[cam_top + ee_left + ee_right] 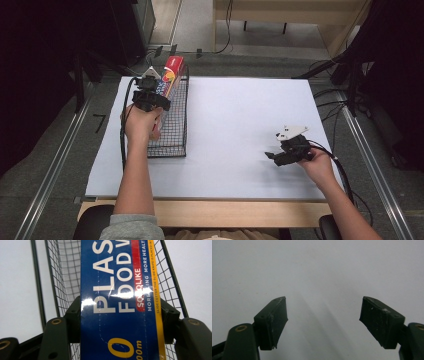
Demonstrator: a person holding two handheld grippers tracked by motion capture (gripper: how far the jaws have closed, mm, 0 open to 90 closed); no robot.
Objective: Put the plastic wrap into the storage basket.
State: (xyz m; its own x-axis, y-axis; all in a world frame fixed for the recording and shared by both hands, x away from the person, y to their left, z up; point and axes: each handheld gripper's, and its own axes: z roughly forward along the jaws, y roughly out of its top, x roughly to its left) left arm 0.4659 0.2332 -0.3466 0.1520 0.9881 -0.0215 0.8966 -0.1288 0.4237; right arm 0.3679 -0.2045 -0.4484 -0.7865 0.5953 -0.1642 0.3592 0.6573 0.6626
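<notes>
A long blue box of plastic food wrap (pixel 170 74) with a red end leans in the black wire basket (pixel 176 136) at the table's left. My left gripper (pixel 152 95) is shut on the box; in the left gripper view its pads (pixel 74 312) press both long sides of the box (pixel 120 302), with the basket's mesh (pixel 63 277) behind. At the right of the table my right gripper (pixel 272 156) hangs low over the white sheet, pointing left. Its jaws (pixel 323 312) stand open with nothing between them.
A white sheet (pixel 240 115) covers the wooden table (pixel 225 212). Cables (pixel 122 130) trail from both grippers. Dark stands and cables flank the table on the floor at both sides.
</notes>
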